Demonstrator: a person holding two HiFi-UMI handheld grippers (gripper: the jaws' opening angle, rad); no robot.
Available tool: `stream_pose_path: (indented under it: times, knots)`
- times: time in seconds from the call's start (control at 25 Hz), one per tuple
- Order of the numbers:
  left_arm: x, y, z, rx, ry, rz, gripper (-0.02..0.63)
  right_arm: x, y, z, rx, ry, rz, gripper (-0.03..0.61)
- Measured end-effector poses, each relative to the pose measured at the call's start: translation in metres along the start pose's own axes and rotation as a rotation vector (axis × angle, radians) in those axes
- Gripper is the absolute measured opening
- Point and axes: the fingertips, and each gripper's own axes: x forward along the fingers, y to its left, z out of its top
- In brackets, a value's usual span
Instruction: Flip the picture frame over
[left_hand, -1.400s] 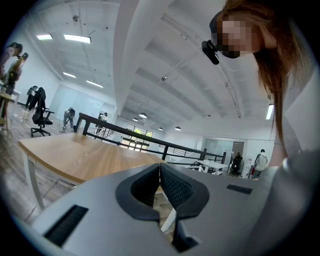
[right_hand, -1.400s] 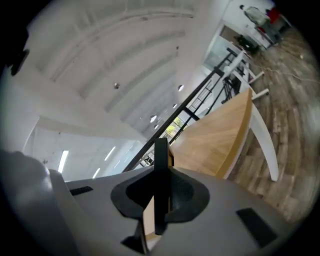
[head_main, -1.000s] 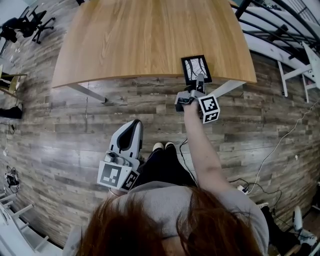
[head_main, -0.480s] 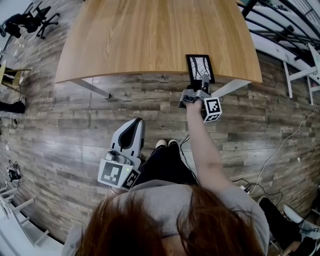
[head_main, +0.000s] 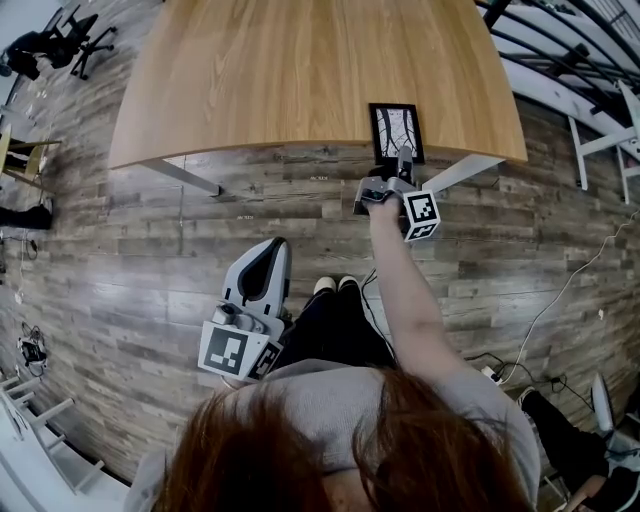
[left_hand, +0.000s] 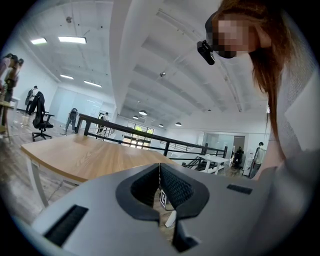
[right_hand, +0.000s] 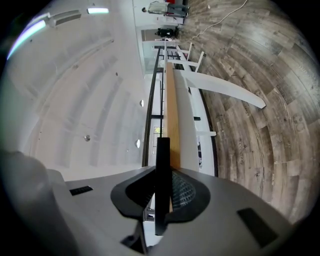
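Observation:
A black picture frame with a black-and-white picture facing up lies at the near edge of the wooden table, toward its right end. My right gripper is shut on the frame's near edge. In the right gripper view the frame shows edge-on as a thin black bar between the pads of the right gripper. My left gripper hangs low by the person's side, over the floor and far from the table. In its own view the left gripper is shut with nothing in it.
White table legs angle out under the near edge. A dark railing runs at the far right and office chairs stand at the far left. Cables trail over the wood-plank floor on the right. The person's feet are below the table edge.
My right gripper has sunk a little and rolled with the frame in its grip, and the frame now sits squarer to the table edge. The left gripper has not moved.

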Motion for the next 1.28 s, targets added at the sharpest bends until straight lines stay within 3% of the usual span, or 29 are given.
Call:
stream_pose_path:
  times: [0.32,0.52,0.72,1.28]
  knots:
    - [0.003,-0.001,0.003,0.009,-0.01,-0.016,0.009,0.0,0.005,-0.005,0.016,0.023,0.034,0.064]
    - [0.002,0.002,-0.003,0.019,0.013,-0.016,0.009,0.001,0.004,-0.009,-0.069,0.065,0.017,0.068]
    - [0.005,-0.002,0.004,0.024,-0.017,-0.026,0.008,0.004,0.016,-0.015,-0.139,0.121,0.059,0.167]
    - [0.005,-0.001,-0.003,0.042,0.015,-0.024,0.009,0.008,0.015,-0.016,-0.194,0.145,-0.023,0.244]
